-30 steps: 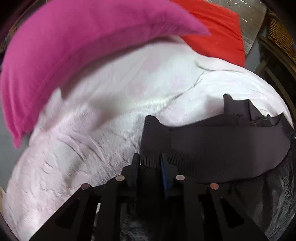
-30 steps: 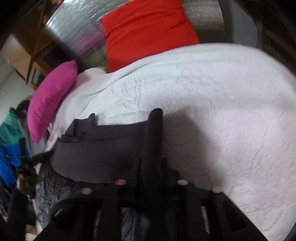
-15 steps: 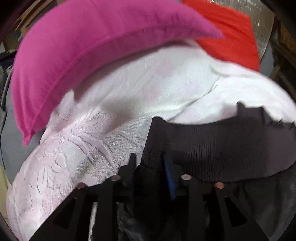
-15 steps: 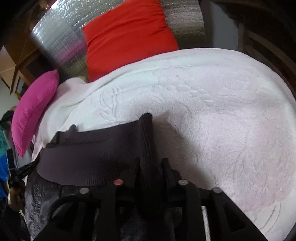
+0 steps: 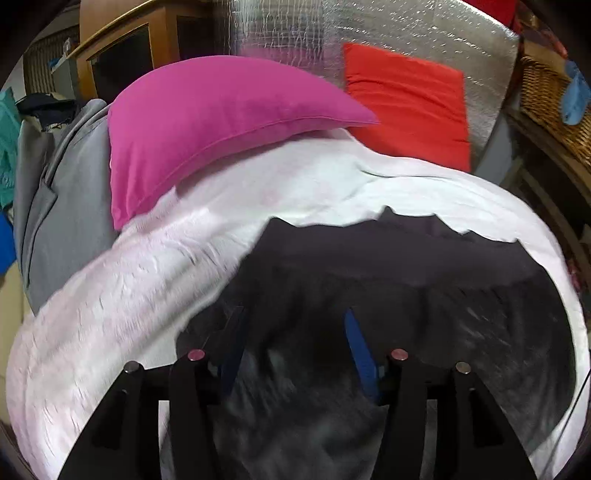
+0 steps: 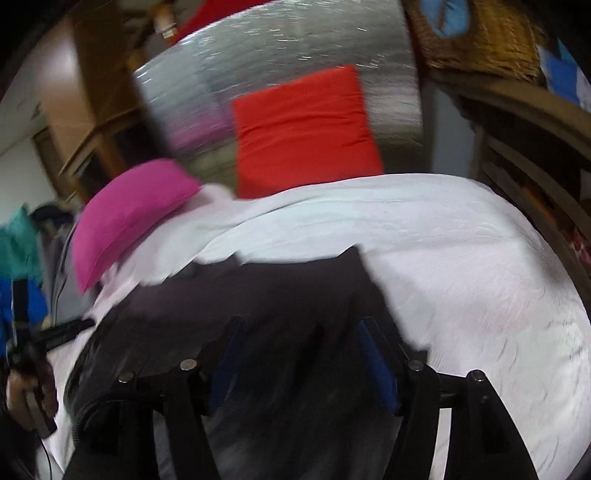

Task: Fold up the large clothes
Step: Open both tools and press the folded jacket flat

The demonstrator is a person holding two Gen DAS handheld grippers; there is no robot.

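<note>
A dark knitted garment lies spread on the white bedspread, its far edge folded flat. My left gripper hovers over its near part. The jaws are opening, the blue pads stand apart, and the cloth lies below them, not pinched. In the right wrist view the same garment lies under my right gripper. Its jaws are opening too and its pads press on nothing. A hand holding the other gripper shows at the left edge.
A pink pillow and a red cushion lean at the bed's head against a silver foil panel. A grey jacket lies at the left. A wicker basket and a wooden frame stand to the right.
Both grippers have let go of the garment's edge and their jaws have spread. Both have pulled back and risen, so more of the bed and room shows.
</note>
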